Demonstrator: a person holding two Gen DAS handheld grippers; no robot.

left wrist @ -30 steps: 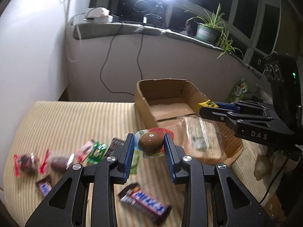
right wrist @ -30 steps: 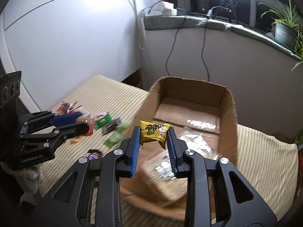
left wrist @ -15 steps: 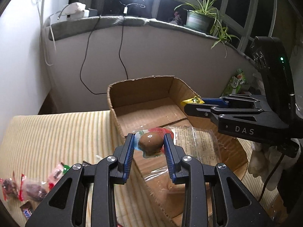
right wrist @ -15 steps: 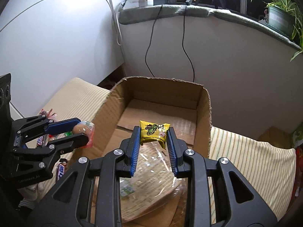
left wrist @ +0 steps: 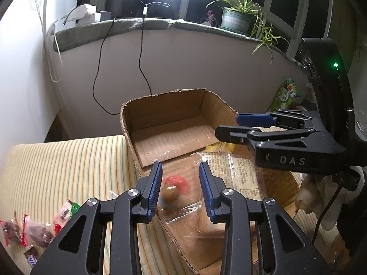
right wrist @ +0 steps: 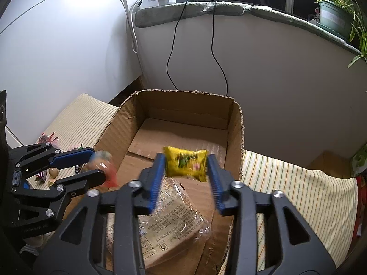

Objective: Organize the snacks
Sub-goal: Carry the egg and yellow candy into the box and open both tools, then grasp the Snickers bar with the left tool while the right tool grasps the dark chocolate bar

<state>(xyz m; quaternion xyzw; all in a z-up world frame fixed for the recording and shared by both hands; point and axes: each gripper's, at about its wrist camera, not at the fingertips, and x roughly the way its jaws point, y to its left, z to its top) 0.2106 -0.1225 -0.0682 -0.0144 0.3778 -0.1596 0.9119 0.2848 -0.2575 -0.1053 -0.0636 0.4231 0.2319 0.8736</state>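
Both of our hand-held grippers—left [left wrist: 180, 188], right [right wrist: 186, 178]—have just been opening over the cardboard box [right wrist: 236, 123], releasing a light, crinkly yellow packet [right wrist: 185, 163] and a small, smooth wrapped egg [left wrist: 170, 194]—best pinched across their middles.

One cardboard box [right wrist: 234, 123], two claws, one potted plant [left wrist: 236, 18]

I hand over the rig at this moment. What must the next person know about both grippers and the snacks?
Left gripper: jaws just opened, the brown egg snack is dropping free.
Right gripper: jaws just opened, the yellow packet is loose between them.
Both are over the cardboard box, which already holds a clear-wrapped pack.
Left: several snacks on the striped cloth beside the box.
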